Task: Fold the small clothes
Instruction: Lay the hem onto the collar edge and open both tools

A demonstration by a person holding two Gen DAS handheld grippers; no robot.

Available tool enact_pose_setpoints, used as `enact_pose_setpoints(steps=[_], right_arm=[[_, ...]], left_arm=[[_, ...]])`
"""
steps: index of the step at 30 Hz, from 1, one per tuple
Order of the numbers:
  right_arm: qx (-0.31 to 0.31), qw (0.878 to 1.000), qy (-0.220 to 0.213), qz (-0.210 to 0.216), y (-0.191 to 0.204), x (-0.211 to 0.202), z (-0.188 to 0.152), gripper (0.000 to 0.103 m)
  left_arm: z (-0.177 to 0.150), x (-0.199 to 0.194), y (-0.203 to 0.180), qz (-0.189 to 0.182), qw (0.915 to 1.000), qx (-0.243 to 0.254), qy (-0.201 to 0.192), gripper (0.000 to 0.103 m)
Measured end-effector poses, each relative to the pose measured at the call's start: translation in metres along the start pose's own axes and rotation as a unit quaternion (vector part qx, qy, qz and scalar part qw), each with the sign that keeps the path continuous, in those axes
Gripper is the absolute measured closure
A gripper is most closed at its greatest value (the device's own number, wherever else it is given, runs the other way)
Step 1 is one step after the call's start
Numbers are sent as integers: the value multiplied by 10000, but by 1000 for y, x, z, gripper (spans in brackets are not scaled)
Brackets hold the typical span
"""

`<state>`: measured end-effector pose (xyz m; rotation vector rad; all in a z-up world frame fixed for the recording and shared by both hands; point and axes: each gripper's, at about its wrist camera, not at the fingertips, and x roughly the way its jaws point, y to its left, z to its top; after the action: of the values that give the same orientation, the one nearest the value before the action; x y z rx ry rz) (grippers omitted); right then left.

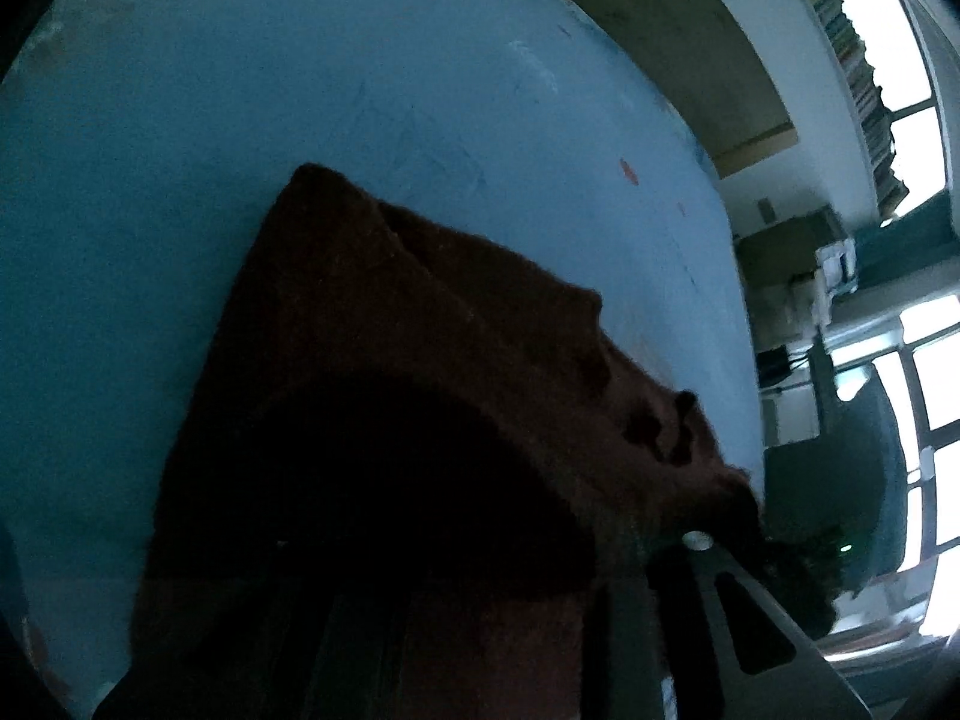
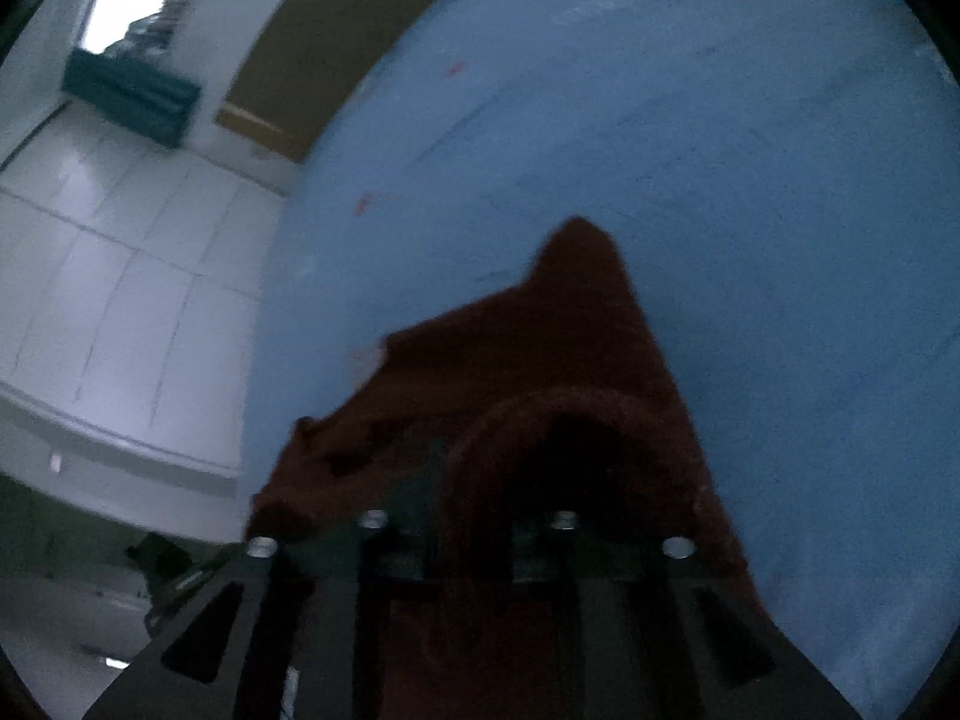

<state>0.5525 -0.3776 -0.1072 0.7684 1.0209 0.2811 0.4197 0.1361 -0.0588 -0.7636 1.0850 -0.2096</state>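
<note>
Right wrist view: right gripper (image 2: pixel 468 546) at bottom of frame, fingers (image 2: pixel 384 558) dark and close together, dark reddish-brown cloth (image 2: pixel 540 348) bunched between them — looks clamped. Cloth drapes over the fingertips and runs forward to a pointed corner on the blue table surface (image 2: pixel 750 150). White tiled floor (image 2: pixel 120 276) on the left, past the table edge — frame is blurred.
</note>
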Motion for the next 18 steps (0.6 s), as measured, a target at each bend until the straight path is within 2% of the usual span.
enact_pose_setpoints(steps=[2, 4, 7, 10, 12, 15, 18], right_arm=[[134, 9999, -21, 83, -6, 3, 3, 73], [227, 9996, -52, 184, -9, 2, 6, 67], [273, 9991, -90, 298, -8, -3, 11, 54], [370, 9983, -144, 429, -8, -12, 16, 47], [405, 9979, -246, 441, -7, -19, 19, 42], [351, 9975, -397, 469, -2, -31, 24, 40], [-128, 9985, -459, 275, 17, -34, 26, 40]], left_arm=[[3, -1, 1, -83, 9999, -46, -72, 63], [14, -5, 4, -117, 9998, -103, -145, 55], [16, -12, 6, -136, 9994, -198, -237, 48], [19, -21, 10, -158, 9988, -308, -345, 46], [20, -27, 6, -72, 9988, -184, -455, 46], [18, -29, -8, 320, 9973, 306, -590, 46], [10, -17, -31, 639, 9922, 817, -695, 46]])
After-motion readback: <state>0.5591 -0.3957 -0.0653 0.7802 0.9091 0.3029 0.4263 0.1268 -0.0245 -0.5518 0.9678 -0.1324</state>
